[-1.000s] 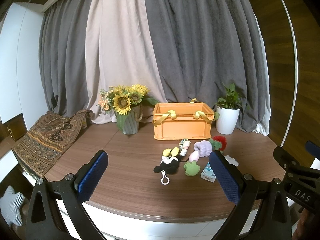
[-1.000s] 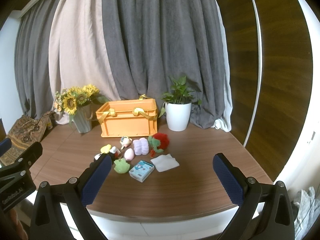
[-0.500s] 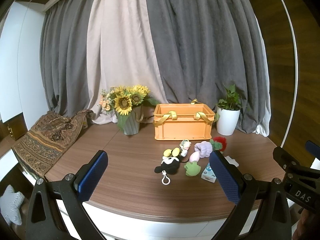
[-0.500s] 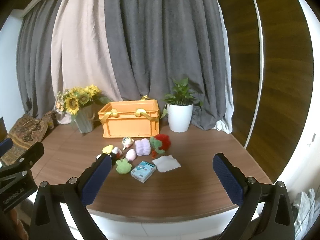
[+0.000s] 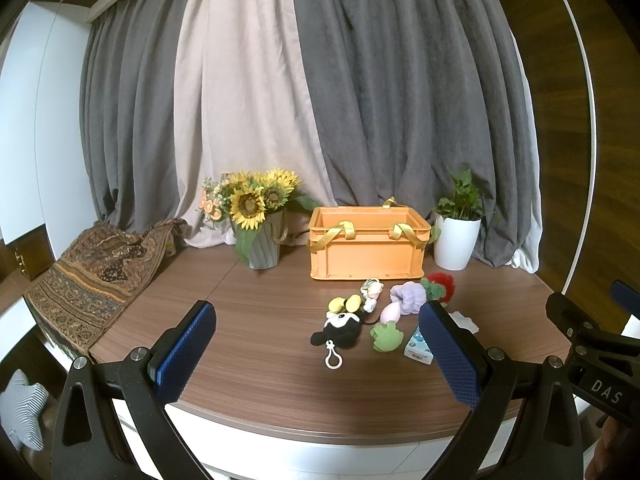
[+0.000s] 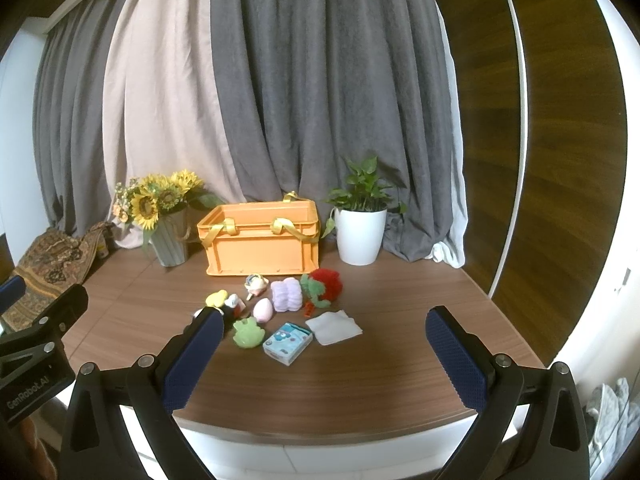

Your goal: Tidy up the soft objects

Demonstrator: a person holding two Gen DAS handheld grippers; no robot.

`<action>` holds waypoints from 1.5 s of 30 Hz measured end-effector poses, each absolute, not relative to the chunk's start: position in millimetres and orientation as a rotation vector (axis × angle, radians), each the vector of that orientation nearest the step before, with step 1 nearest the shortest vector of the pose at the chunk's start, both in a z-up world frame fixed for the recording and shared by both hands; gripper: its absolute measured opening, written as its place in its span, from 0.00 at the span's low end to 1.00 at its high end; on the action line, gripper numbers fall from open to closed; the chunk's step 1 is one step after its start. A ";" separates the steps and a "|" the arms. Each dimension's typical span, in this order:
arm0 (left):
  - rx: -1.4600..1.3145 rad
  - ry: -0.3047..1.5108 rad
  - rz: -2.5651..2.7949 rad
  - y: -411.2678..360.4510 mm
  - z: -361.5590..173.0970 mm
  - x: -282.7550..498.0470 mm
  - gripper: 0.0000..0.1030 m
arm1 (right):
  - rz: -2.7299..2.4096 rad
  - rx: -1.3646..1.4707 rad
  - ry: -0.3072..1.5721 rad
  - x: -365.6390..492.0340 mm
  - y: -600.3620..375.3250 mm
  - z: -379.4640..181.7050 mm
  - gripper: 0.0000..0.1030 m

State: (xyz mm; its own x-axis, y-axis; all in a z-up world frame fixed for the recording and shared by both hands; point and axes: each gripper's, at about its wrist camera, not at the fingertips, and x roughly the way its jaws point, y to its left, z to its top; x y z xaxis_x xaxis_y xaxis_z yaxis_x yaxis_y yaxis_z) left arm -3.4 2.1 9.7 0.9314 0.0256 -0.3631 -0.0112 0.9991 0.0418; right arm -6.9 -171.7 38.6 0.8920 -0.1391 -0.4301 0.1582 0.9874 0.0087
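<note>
An orange crate [image 5: 368,248] [image 6: 262,240] with yellow straps stands at the back of the wooden table. In front of it lie soft toys: a black mouse plush [image 5: 340,326], a green frog [image 5: 385,336] [image 6: 248,332], a pink egg [image 6: 263,309], a purple plush [image 5: 408,298] [image 6: 286,296], a red and green plush [image 5: 440,286] [image 6: 324,284], a tissue pack [image 6: 288,342] and a white cloth [image 6: 334,326]. My left gripper [image 5: 316,352] and right gripper [image 6: 324,356] are open and empty, held near the table's front edge, short of the toys.
A sunflower vase [image 5: 260,228] stands left of the crate and a white potted plant [image 5: 456,236] right of it. A patterned cloth [image 5: 96,272] drapes the table's left end. Curtains hang behind. The right gripper's body [image 5: 592,356] shows at the left view's right edge.
Both cameras have tilted slightly, so the table and toys sit a little lower in view. Both grippers stay open and nothing on the table has moved.
</note>
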 end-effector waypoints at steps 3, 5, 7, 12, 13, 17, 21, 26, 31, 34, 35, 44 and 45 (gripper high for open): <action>0.038 0.375 0.020 3.0 10.9 -2.4 1.00 | -0.154 0.043 0.444 -6.3 -170.6 38.3 1.00; 0.036 0.374 0.020 3.8 10.6 -2.4 1.00 | -0.153 0.043 0.445 -5.8 -169.6 39.2 1.00; 0.037 0.373 0.021 4.6 9.9 -3.0 1.00 | -0.150 0.043 0.443 -4.8 -167.6 36.1 1.00; 0.039 0.382 0.018 8.5 6.4 1.5 1.00 | -0.149 0.042 0.448 3.2 -164.3 32.7 1.00; 0.039 0.384 0.013 13.8 3.1 2.2 1.00 | -0.150 0.043 0.447 2.3 -164.2 32.1 1.00; 0.056 0.402 0.016 16.3 -2.6 14.0 1.00 | -0.156 0.053 0.461 10.3 -160.7 25.2 1.00; 0.053 0.426 -0.005 20.6 -8.5 32.0 1.00 | -0.167 0.076 0.493 26.7 -157.3 15.4 1.00; 0.072 0.456 -0.033 26.5 -19.0 62.7 1.00 | -0.200 0.111 0.530 48.2 -152.8 0.9 1.00; 0.100 0.499 -0.091 29.8 -33.6 98.4 0.98 | -0.230 0.152 0.578 74.8 -149.3 -17.1 1.00; 0.104 0.529 -0.136 32.1 -42.5 121.2 0.95 | -0.254 0.170 0.607 91.0 -147.0 -27.9 1.00; 0.105 0.539 -0.149 32.5 -45.2 128.7 0.94 | -0.261 0.177 0.615 95.8 -146.4 -30.7 0.99; 0.103 0.659 -0.266 34.0 -83.7 192.9 0.85 | -0.343 0.234 0.696 142.9 -138.1 -63.1 0.99; 0.097 0.675 -0.276 34.7 -88.0 197.4 0.84 | -0.353 0.242 0.707 147.9 -137.1 -68.2 0.99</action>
